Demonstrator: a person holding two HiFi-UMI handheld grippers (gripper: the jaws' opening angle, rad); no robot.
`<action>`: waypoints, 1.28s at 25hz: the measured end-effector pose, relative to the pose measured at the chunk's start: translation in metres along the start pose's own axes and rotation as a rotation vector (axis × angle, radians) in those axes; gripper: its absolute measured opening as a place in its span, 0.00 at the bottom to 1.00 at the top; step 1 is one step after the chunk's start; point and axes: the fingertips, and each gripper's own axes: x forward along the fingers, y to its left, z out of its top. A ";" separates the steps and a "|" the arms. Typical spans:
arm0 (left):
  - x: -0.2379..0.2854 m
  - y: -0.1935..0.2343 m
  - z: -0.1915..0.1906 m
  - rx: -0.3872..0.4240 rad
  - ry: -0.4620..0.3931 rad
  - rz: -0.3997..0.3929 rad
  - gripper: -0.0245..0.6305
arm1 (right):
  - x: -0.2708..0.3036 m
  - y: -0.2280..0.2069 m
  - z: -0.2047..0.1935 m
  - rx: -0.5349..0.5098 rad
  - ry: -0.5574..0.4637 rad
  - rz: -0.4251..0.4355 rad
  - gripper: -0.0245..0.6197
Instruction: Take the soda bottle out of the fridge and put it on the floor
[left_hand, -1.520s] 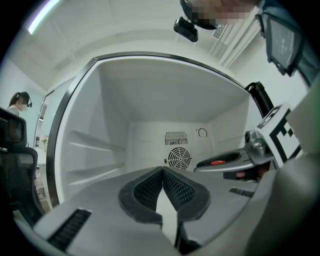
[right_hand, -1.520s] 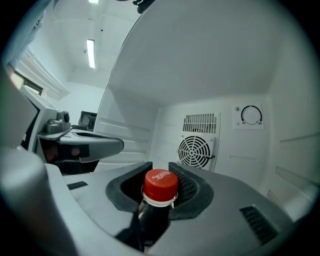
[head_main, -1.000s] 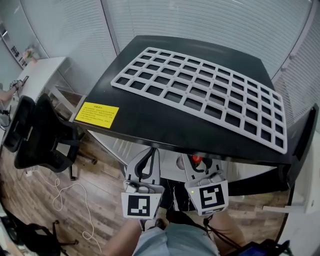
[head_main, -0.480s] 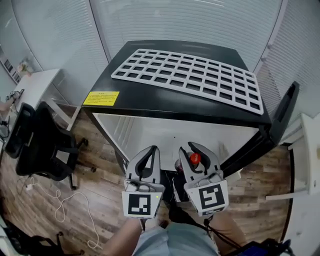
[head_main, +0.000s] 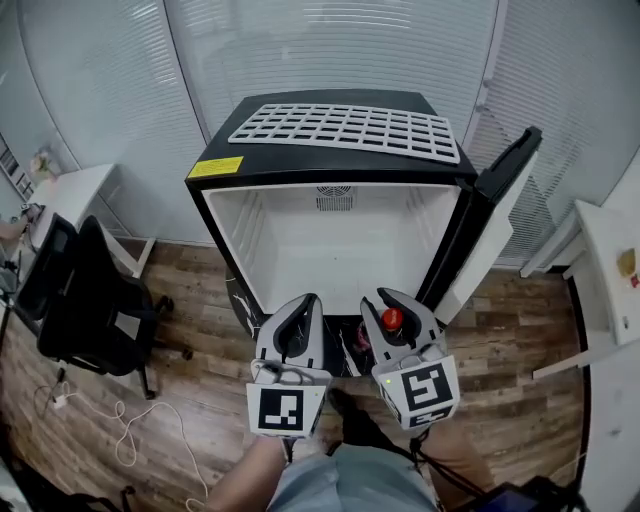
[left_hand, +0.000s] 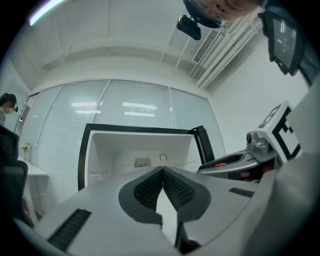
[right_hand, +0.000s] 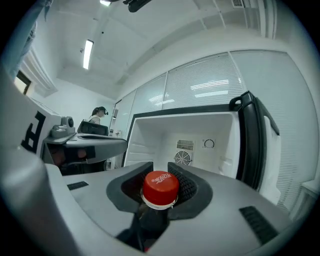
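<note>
Red-capped soda bottle (right_hand: 160, 189), upright, outside open fridge (head_main: 300, 240)

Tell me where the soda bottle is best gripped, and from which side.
By the narrow neck just under the red cap, coming in level from the side. The soda bottle stands upright, and the cap's wider rim should keep it from slipping through the jaws. The right gripper holds it that way.

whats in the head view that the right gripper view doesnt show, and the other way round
Head view only: the white grid rack on top of the fridge, its yellow label, the office chair and the wood floor. Right gripper view only: the ceiling light and a distant person. Both: the open fridge and the red-capped soda bottle clamped in the right gripper.
</note>
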 end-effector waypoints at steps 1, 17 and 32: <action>-0.008 -0.006 0.004 0.001 -0.007 -0.011 0.06 | -0.012 0.003 0.000 0.004 0.003 -0.013 0.20; -0.060 -0.141 0.019 -0.038 -0.016 -0.284 0.06 | -0.175 0.005 -0.018 0.039 -0.038 -0.232 0.20; -0.111 -0.349 0.025 -0.057 -0.019 -0.621 0.06 | -0.375 -0.042 -0.069 0.069 0.019 -0.549 0.20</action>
